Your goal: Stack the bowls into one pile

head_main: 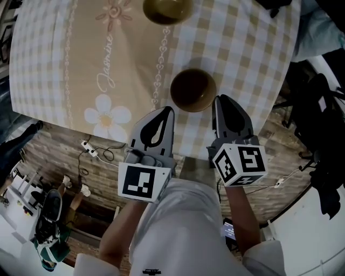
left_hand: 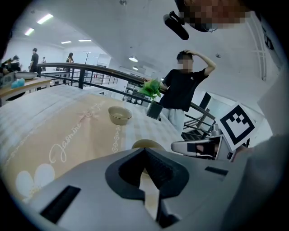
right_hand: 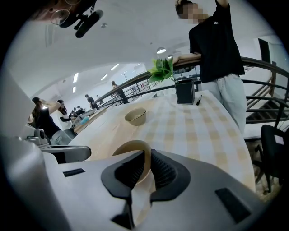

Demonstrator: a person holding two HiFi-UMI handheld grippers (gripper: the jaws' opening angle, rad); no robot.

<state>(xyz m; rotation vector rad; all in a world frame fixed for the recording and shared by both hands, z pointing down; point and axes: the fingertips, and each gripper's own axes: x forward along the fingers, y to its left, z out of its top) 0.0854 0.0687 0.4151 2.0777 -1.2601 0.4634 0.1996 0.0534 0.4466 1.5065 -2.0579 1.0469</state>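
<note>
Two brown-and-cream bowls stand apart on the checked tablecloth (head_main: pixel 64 64). The near bowl (head_main: pixel 193 90) (left_hand: pixel 146 144) (right_hand: pixel 128 151) sits close to the table's front edge. The far bowl (head_main: pixel 167 9) (left_hand: pixel 119 115) (right_hand: pixel 136 116) sits further back. My left gripper (head_main: pixel 168 110) (left_hand: pixel 144 151) is just short of the near bowl's left side, shut with nothing in it. On the bowl's right side my right gripper (head_main: pixel 220 99) (right_hand: pixel 147 153) is also shut and holds nothing. The bowl's right edge shows just beyond its tips.
A person in a black shirt (left_hand: pixel 183 88) (right_hand: pixel 216 49) stands at the table's far side, beside a green plant (right_hand: pixel 161 70) and a dark box (right_hand: pixel 184 92). A black chair (head_main: pixel 318 108) is off the table's right edge. Cables lie on the floor (head_main: pixel 91 151).
</note>
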